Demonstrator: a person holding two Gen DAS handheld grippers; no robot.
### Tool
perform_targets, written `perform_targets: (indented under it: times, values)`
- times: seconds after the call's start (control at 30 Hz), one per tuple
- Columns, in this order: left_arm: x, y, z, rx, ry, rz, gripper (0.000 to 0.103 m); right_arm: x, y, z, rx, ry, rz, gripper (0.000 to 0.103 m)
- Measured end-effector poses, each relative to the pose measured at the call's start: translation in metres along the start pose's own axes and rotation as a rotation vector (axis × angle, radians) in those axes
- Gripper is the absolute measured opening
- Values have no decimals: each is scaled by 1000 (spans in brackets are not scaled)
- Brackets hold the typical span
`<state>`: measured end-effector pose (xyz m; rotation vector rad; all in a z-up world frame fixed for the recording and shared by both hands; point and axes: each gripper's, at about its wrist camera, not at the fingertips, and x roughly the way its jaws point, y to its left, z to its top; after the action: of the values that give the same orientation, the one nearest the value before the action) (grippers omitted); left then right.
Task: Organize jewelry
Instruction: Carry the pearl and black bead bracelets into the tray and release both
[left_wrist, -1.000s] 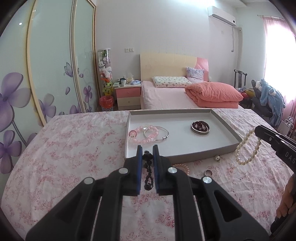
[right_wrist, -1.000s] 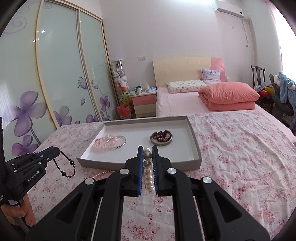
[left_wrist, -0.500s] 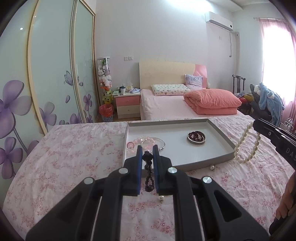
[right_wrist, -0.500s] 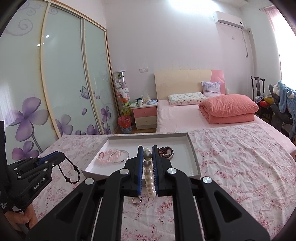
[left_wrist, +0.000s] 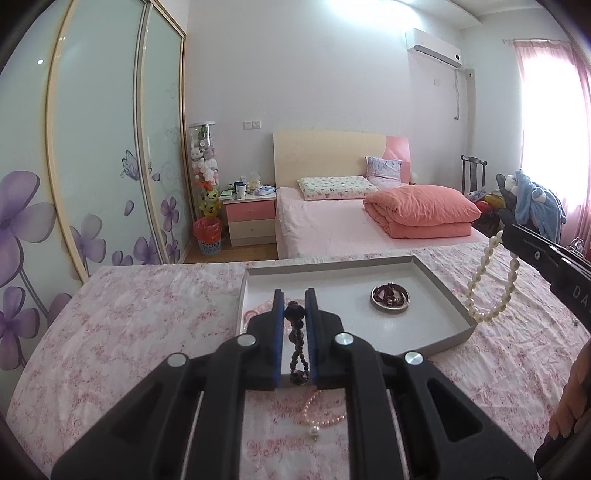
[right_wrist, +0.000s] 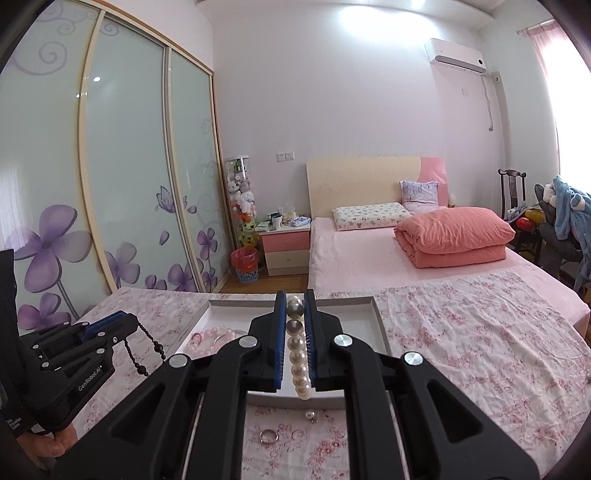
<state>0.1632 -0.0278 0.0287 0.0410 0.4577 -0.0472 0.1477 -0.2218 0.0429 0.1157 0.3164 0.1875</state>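
Pinched between the left gripper (left_wrist: 294, 306) fingers, a dark bead string (left_wrist: 297, 345) dangles over the grey tray (left_wrist: 448, 291). Right wrist view: right gripper (right_wrist: 294, 308) clamps a cream pearl strand (right_wrist: 298, 360), above a silver ring (right_wrist: 268, 436) lying on the floral cloth (right_wrist: 461, 332).

Each gripper is matte black plastic with silver round screws along its linkage arms and blue pads lining its fingers (left_wrist: 279, 332). The left gripper (right_wrist: 125, 325) carries white "GenRobot.AI" lettering at lower left; bare skin of the right hand (left_wrist: 570, 406) shows at right edge.
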Motion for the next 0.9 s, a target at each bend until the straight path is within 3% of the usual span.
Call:
perform_targets:
  times: [0.27, 0.9]
  values:
    - [45, -2, 16, 6, 26, -9, 12, 36, -5, 7, -4, 17, -7, 11]
    - [151, -7, 13, -23, 141, -50, 12, 139, -25, -14, 98, 205, 15, 11]
